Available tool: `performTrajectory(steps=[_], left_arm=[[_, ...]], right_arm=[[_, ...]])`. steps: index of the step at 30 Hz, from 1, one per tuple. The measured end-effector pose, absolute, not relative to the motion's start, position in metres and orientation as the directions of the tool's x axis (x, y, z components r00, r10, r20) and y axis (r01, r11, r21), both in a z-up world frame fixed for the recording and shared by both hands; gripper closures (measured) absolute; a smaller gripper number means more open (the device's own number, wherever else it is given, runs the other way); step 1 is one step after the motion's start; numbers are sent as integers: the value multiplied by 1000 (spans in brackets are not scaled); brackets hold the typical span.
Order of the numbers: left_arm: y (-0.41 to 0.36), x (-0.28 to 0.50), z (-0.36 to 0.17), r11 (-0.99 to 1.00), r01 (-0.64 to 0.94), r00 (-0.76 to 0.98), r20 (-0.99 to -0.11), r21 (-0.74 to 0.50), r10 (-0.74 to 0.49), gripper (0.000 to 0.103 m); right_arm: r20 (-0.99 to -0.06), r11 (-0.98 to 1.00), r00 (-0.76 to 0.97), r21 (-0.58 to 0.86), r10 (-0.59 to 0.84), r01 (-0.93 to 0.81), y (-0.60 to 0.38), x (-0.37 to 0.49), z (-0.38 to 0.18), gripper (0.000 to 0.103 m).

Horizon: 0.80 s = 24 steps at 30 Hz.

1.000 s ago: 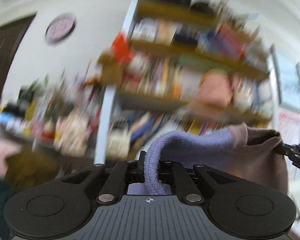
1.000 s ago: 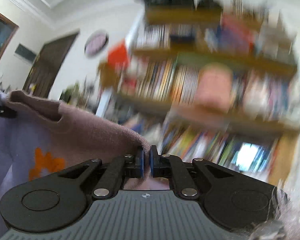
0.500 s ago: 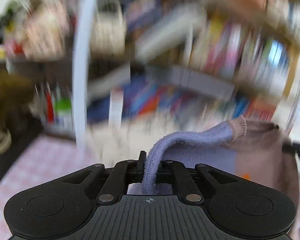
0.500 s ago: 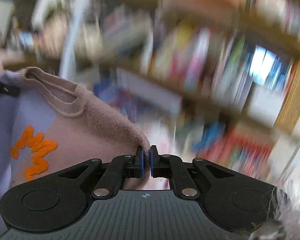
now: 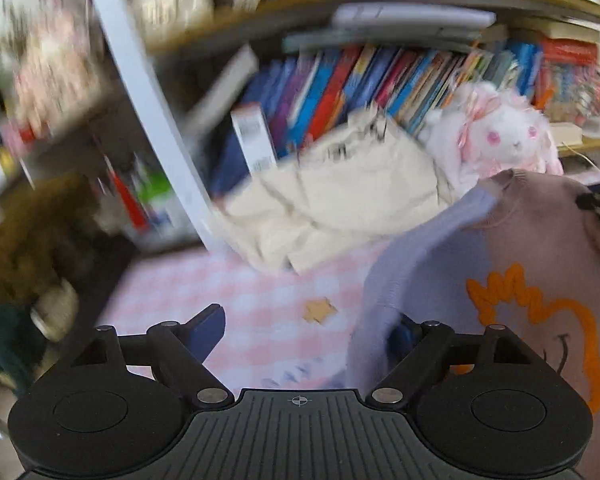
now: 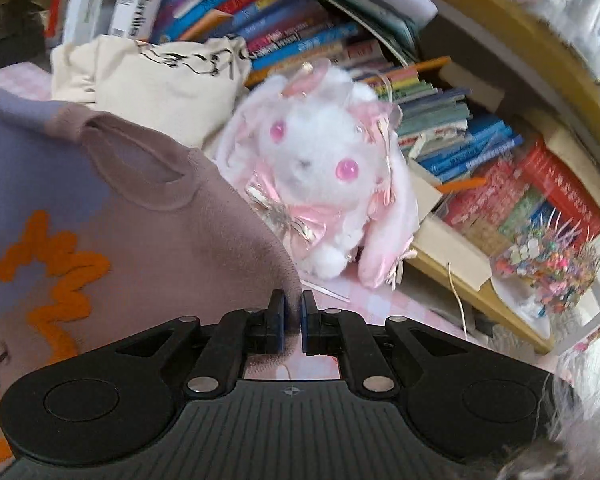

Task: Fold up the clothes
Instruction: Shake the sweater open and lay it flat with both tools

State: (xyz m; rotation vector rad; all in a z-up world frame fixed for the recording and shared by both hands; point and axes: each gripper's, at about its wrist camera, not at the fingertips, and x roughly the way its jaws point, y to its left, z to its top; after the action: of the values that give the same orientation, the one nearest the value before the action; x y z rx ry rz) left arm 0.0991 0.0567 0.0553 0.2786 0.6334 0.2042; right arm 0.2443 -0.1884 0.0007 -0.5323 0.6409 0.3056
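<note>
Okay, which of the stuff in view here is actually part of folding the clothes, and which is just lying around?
Part of the job:
- sweater, mauve and lilac with an orange design
- right gripper, shut on its edge
- left gripper, jaws just opened, sweater draped against one finger
- pink checked cloth underneath

Just lying about:
- plush rabbit
- cream tote bag
- books on the shelf

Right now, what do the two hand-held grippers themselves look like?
Both look alike. The left hand-held gripper and the right hand-held gripper have matte black bodies with ribbed tops and a small crosshair mark, round black discs at either side, silver pivot pins on black linkage arms, and dark blue finger pads.
</note>
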Motion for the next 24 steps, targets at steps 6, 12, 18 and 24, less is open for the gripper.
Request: performTrajectory(steps=[6, 12, 18, 24], left_arm=[[29, 50, 72, 919, -8, 854, -476, 393, 211, 14], [15, 17, 54, 937, 2, 825, -530, 349, 195, 14], [-2, -17, 34, 950, 82, 813, -572, 300, 111, 14], [-17, -20, 7, 919, 151, 770, -626, 365, 123, 15]], right_arm=[[-656, 843, 753, -375, 54, -387, -190, 268, -6, 89], [-668, 840, 737, -341, 100, -423, -191, 243, -8, 66], [-660, 869, 729, -239, 182, -433, -202, 167, 1, 45], [-684, 882, 683, -125, 254, -453, -204, 80, -2, 45]])
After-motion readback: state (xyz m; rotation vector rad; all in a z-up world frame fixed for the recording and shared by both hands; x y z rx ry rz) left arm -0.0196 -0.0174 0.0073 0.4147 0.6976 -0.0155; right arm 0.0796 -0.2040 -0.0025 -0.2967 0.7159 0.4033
